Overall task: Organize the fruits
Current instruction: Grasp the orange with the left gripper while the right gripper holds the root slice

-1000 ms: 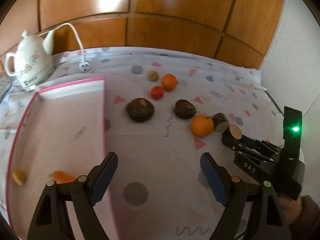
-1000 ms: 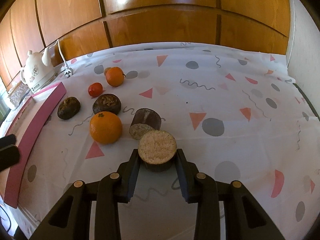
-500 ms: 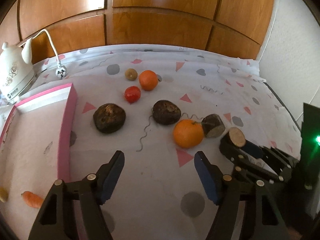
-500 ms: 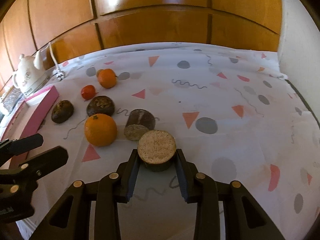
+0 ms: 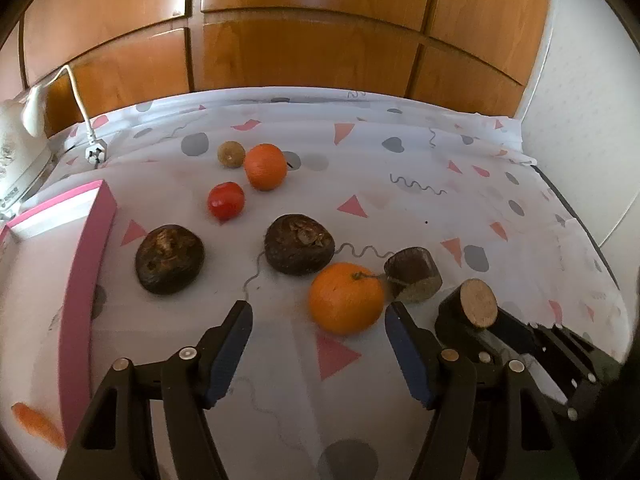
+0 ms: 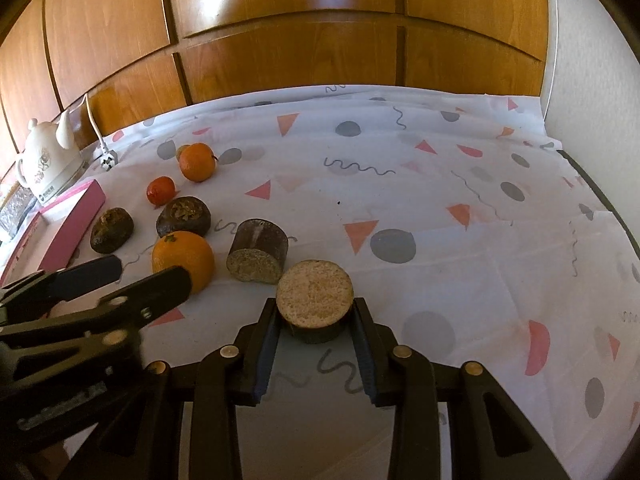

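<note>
Fruits lie on the patterned cloth of the desk (image 6: 440,208): a smooth, dimpled orange (image 5: 346,298) between two wrinkled dark ones. The left gripper (image 5: 318,350) is closing its fingers, nothing between them. The right gripper (image 6: 316,344) pinches a grainy-faced cut round (image 6: 315,300).

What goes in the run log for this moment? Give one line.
left gripper: closing, nothing between pads, near orange | right gripper: shut on cut brown piece | pink tray: carrot inside
</note>
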### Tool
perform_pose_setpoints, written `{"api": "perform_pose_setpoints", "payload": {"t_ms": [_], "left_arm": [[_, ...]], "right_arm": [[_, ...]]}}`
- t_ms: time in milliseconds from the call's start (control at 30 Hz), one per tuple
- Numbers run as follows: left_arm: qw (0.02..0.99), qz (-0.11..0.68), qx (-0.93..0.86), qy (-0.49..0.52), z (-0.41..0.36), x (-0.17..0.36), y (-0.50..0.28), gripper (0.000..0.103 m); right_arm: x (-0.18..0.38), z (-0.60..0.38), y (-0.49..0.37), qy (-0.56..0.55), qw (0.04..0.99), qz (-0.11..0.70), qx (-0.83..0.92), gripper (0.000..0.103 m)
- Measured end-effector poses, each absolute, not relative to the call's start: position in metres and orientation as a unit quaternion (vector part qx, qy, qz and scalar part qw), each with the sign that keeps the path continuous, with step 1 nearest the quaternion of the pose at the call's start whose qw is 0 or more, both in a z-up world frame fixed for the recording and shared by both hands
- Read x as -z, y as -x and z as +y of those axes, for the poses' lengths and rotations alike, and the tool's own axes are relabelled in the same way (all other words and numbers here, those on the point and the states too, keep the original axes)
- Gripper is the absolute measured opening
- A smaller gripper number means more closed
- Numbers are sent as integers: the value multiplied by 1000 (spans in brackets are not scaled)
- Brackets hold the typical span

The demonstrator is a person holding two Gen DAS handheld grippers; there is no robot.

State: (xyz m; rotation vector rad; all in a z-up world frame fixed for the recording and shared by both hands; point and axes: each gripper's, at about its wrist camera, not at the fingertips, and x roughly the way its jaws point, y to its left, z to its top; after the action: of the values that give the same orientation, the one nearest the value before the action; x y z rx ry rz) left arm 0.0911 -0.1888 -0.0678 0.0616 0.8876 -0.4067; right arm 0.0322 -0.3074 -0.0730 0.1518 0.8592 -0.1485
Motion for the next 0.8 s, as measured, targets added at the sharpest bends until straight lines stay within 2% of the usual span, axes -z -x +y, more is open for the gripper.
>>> {"api": "perform_pose_setpoints", "payload": {"t_ms": [133, 233, 267, 433, 800], "left_arm": [[879, 434, 197, -29, -196, 74, -98, 60], [876, 437, 201, -30, -202, 77, -101, 49], [875, 437, 208, -31, -204, 77, -101, 41], [874, 433, 217, -34, -199, 75, -94, 39], [900, 405, 160, -36, -136, 79, -66, 40]], "right_arm": [[74, -308, -32, -76, 904, 414, 70, 36], [74, -308, -33, -76, 904, 414, 69, 37], [74, -308, -33, -77, 904, 414, 68, 38], [74, -308, -33, -79, 905, 414, 61, 39], [73, -306, -33, -70, 905, 414, 64, 38]]}}
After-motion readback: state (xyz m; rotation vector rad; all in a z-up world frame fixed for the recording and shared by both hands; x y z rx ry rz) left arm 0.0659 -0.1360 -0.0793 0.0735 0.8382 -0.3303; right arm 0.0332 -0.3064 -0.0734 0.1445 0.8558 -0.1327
